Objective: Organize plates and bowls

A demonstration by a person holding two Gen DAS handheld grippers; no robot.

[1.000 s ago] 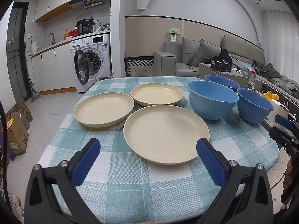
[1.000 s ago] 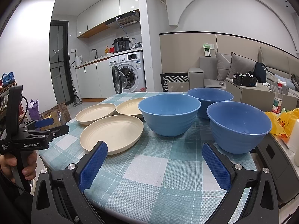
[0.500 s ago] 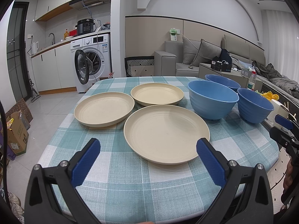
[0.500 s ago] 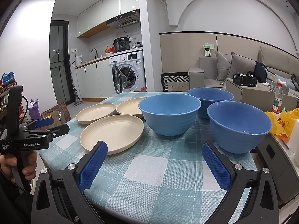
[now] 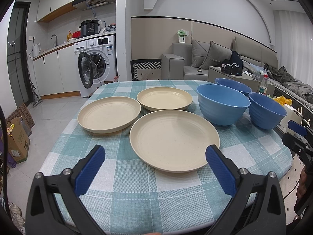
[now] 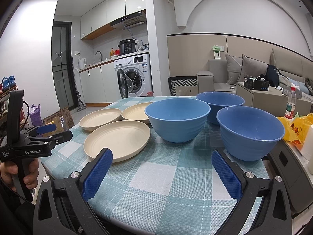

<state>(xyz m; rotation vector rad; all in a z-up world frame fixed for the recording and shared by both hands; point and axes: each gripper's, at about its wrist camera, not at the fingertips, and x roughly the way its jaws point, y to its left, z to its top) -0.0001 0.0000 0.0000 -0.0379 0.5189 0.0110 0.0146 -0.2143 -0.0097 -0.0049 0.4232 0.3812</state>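
Both grippers spread wide over the table's near edge, nothing in either.

Left gripper (image 5: 155, 163) hovers released, its right finger over the near plate (image 5: 174, 140); right gripper (image 6: 162, 171) gapes ahead of the bowls. On the checked cloth (image 5: 137, 188): left plate (image 5: 109, 114) and far plate (image 5: 164, 98) just beyond, touching or nearly so. Rightward, big bowl (image 6: 177, 119), right bowl (image 6: 250, 132), far bowl (image 6: 220, 101), all upright, unstacked.

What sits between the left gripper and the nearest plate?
Nothing but bare checked tablecloth. In the left wrist view, the open left gripper faces the nearest plate, whose near rim reaches in between its fingertips.
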